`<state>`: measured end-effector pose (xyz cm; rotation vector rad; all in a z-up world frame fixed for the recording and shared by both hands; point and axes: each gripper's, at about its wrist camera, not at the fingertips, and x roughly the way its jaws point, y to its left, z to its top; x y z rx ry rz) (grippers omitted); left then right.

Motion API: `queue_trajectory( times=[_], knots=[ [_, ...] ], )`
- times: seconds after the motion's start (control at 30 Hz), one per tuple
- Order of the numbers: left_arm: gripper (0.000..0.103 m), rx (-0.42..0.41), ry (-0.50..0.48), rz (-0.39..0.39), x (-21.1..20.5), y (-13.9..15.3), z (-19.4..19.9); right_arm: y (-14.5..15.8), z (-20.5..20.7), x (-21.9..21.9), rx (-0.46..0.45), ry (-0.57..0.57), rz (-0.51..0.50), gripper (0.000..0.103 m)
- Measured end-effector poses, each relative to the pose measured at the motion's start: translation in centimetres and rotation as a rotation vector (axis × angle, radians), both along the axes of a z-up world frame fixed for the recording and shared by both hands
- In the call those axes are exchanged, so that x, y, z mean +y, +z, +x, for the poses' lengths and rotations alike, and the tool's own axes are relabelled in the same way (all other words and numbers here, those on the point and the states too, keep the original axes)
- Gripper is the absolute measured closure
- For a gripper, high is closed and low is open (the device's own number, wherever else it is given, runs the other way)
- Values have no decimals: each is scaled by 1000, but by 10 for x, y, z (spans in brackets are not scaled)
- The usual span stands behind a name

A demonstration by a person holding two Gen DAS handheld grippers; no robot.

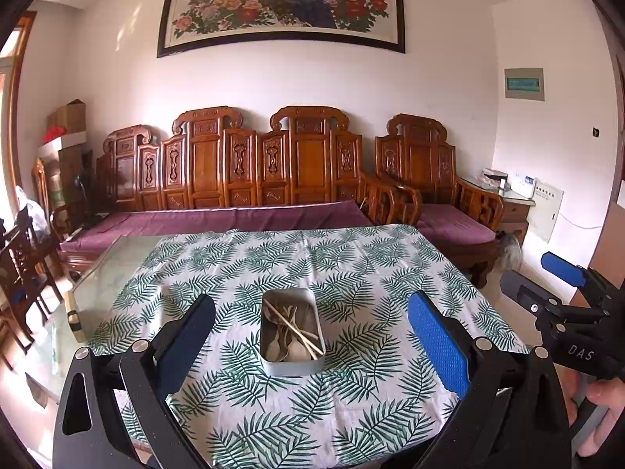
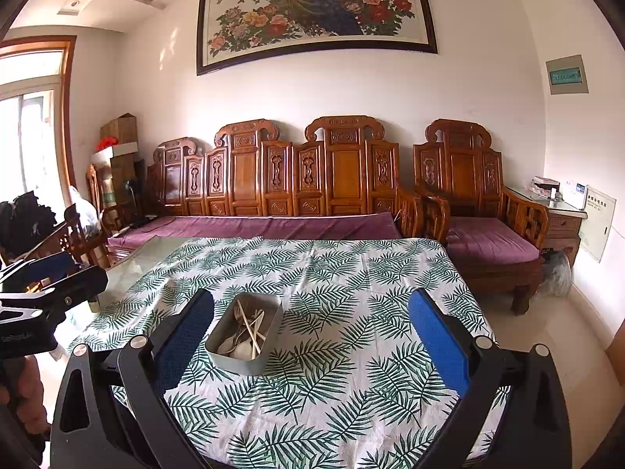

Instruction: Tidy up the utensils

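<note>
- Carved wooden sofa (image 1: pixel 250 172) with purple cushion along the far wall, 12 o'clock from the table; matching armchair (image 1: pixel 429 179) at about 1 o'clock.
- Framed peacock-and-flower painting (image 1: pixel 281 4) on the wall above the sofa.
- Table (image 1: pixel 101 273), glass top bare at its 10 o'clock corner; the rest under a white cloth with green fern print (image 1: pixel 351 273).
- Left gripper (image 1: pixel 310 336): released, jaws spread wide, nothing between them, held above the cloth. Blue pads (image 1: pixel 437 344) face inward.
- Right gripper (image 2: pixel 310 336): also released, jaws wide, empty, above the cloth. From the left camera it shows at 3 o'clock, off the table edge, a hand (image 1: pixel 601 394) on its handle.
- Metal tin (image 1: pixel 292 330), rectangular, open-topped, sits on the cloth mid-table. Dead ahead of the left gripper; at 11 o'clock from the right gripper, near its left finger.
- Utensils (image 2: pixel 246 332) lie jumbled inside the tin: metal spoons at the near end, pale chopsticks (image 1: pixel 297 330) crossed over them. Exact count cannot be told.
</note>
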<state>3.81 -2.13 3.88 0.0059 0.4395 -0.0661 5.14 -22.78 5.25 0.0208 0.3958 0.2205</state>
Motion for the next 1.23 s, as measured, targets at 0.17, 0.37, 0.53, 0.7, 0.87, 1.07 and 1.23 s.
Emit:
queue_trajectory(
  times=[0.17,0.37,0.53,0.7,0.87,1.07,1.23],
  knots=[
    [8,-1,0,0,-1,1,0,0,0,0,0,0,1,3],
    [8,-3,2,0,-1,2,0,0,-1,0,0,1,3,3],
    [8,-2,2,-2,-1,2,0,0,-1,0,0,2,5,3],
    [8,-2,2,-2,-1,2,0,0,-1,0,0,2,5,3],
    [8,-2,3,-3,0,2,0,-1,-1,0,0,1,4,3],
    [8,1,6,-1,-1,1,-1,0,-3,1,2,-1,5,3],
    [8,3,8,-6,-3,2,-1,1,-4,3,1,-1,4,3]
  ],
)
